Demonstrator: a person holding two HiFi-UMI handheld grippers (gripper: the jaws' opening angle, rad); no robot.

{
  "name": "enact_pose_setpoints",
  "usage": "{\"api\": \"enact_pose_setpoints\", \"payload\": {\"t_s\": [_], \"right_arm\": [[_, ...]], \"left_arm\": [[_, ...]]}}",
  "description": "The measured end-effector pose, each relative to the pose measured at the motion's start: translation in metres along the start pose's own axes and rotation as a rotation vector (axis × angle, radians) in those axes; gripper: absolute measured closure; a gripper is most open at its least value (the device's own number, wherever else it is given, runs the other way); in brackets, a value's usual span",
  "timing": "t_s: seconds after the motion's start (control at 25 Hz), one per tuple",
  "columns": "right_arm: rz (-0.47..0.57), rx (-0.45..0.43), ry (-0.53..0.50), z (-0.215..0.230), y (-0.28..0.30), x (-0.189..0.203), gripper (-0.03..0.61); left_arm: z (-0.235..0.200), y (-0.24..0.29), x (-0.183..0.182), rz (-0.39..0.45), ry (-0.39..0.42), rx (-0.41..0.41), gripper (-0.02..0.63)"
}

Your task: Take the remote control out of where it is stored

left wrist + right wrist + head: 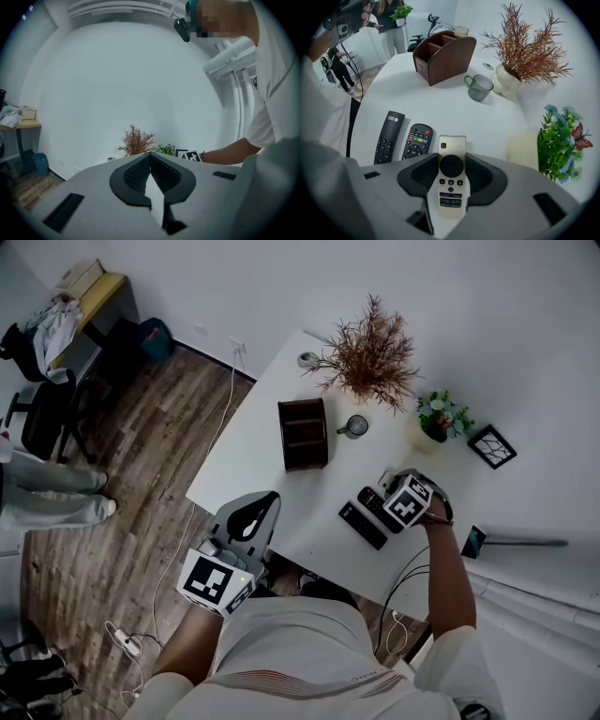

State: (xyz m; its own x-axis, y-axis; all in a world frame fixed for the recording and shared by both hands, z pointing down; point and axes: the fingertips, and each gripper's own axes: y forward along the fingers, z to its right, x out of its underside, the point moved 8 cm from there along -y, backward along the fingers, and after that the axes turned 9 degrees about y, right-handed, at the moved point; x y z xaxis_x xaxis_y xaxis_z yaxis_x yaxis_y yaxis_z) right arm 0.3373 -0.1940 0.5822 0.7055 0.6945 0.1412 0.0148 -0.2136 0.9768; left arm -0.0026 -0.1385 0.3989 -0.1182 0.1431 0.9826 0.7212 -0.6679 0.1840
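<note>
The gold remote control (451,183) is held out of its storage, over the near right part of the white table (440,103), pinched along its long sides by the right gripper (452,159), with its button face in view and its far end projecting past the fingertips. Whether its underside touches the tabletop cannot be told. Just left of it, two black remotes are laid flat side by side: a short one with coloured buttons (417,140) and, further left, a long slim one (389,137). The brown wooden organiser (443,56) is seen upright further away, well apart from all three. A grey mug (479,87) is set to the right of the organiser, beside a white vase of dried branches (525,51). A green artificial plant (560,140) is placed at the right edge. The left gripper (150,157) is held off the table's near left corner, its fingers pressed together at the tips with nothing between them
</note>
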Motion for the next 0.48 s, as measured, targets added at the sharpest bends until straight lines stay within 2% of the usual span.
{"api": "enact_pose_setpoints", "payload": {"t_s": [0.28, 0.48], "right_arm": [[-0.040, -0.064, -0.016, -0.002, 0.016, -0.002, 0.393], [-0.048, -0.077, -0.016, -0.002, 0.018, -0.002, 0.391]], "left_arm": [[-0.007, -0.004, 0.002, -0.007, -0.011, -0.023, 0.606], [-0.009, -0.006, 0.001, -0.007, -0.010, -0.026, 0.606]]}}
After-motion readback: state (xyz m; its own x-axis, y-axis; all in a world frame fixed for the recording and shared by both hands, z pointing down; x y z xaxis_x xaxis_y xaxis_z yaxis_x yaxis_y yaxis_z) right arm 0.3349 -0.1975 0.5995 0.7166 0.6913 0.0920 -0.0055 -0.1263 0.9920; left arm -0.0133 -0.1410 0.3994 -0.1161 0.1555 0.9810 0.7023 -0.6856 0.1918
